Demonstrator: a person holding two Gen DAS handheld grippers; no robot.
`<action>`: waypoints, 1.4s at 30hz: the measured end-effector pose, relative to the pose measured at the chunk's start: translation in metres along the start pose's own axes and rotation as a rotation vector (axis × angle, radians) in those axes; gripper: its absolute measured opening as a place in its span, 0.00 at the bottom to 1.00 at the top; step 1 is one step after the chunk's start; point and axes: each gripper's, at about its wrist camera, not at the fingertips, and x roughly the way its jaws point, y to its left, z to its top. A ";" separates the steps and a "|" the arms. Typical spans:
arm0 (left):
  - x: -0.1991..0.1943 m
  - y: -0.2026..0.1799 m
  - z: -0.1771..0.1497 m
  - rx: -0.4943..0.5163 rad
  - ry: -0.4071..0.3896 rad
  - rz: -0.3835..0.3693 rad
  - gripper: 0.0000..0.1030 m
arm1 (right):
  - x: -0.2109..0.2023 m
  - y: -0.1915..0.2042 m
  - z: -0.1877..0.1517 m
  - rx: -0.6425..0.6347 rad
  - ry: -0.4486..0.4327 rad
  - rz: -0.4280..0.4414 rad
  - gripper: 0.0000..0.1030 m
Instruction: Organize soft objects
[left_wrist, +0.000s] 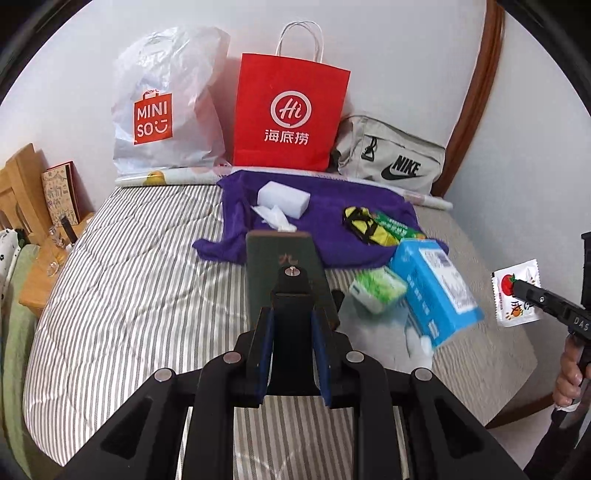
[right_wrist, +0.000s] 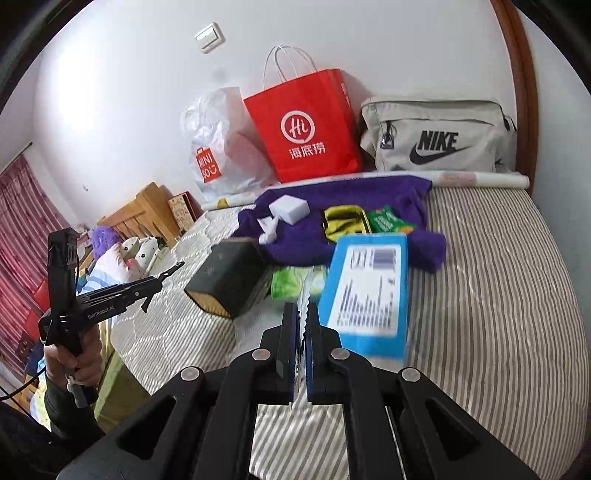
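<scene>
Left gripper (left_wrist: 291, 325) was clamped on a dark green box (left_wrist: 284, 266), held above the striped bed (left_wrist: 129, 295). Right gripper (right_wrist: 303, 314) was pinched on a sachet (left_wrist: 515, 295), also off the bed.

Blue box (right_wrist: 364, 291) blurred, label unreadable; green packet (right_wrist: 291, 282) partly hidden.

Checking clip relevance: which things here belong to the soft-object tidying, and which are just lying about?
Job: dark green box in left hand-held gripper; white tomato-print sachet in right hand-held gripper; purple towel; white foam block; blue tissue box; green tissue pack.
Lying about: red paper bag; white plastic Miniso bag; grey Nike bag.
</scene>
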 end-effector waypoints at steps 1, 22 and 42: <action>0.001 0.001 0.004 -0.005 -0.001 -0.005 0.19 | 0.002 -0.001 0.004 -0.002 -0.001 0.001 0.04; 0.066 0.008 0.076 -0.056 0.010 0.002 0.19 | 0.062 -0.034 0.088 -0.039 -0.017 0.010 0.04; 0.136 0.009 0.118 -0.100 0.038 0.022 0.19 | 0.150 -0.082 0.127 -0.029 0.121 0.062 0.04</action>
